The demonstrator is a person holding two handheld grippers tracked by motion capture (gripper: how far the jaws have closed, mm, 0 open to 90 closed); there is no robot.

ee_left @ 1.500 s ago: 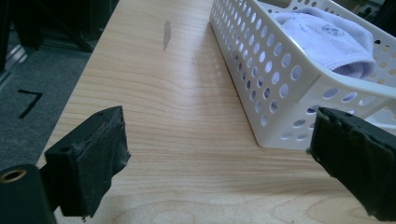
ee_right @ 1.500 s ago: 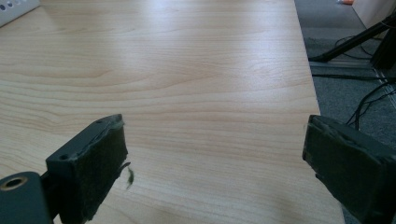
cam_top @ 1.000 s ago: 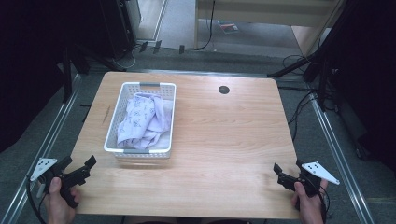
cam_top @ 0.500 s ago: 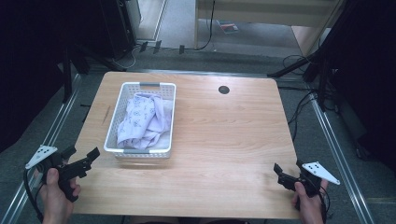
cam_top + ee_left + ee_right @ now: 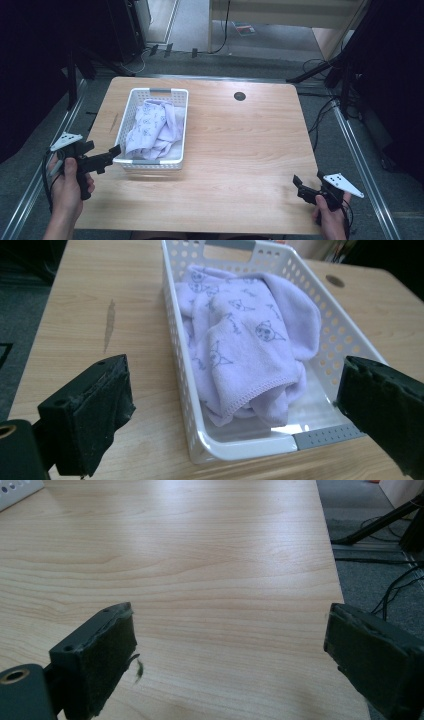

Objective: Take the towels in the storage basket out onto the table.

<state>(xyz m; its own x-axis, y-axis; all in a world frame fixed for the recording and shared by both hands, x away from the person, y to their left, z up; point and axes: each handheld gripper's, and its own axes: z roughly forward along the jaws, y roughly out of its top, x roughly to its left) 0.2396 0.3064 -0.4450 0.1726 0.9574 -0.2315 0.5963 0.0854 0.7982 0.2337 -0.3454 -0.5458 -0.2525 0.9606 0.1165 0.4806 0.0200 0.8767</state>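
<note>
A: Two grippers, both empty. Your left gripper (image 5: 107, 159) sits at the near-left corner of the white basket (image 5: 131, 102), jaws spread wide with nothing between them. Your right gripper (image 5: 306, 189) is parked near the table's (image 5: 240, 150) front-right edge, jaws just as wide, bare wood in front of it.

B: Where's the target?

A: The lilac towel (image 5: 240, 347) lies bunched inside the basket, folded over itself, with a stitched hem (image 5: 260, 390) facing the near wall. I read the step as the reach-in for the grab.

B: How do I take it cleanly?

A: Lift your left over the near rim before you close; right now one jaw lines up outside the basket's left wall. Centre both jaws over the top fold, come down from above, and bite a thick bunch, not the single hem edge. Keep the pads off the plastic mesh, or you likely drag the basket.

B: And the right?

A: Bring it well across only if the basket starts sliding; it's far off at present.
</note>
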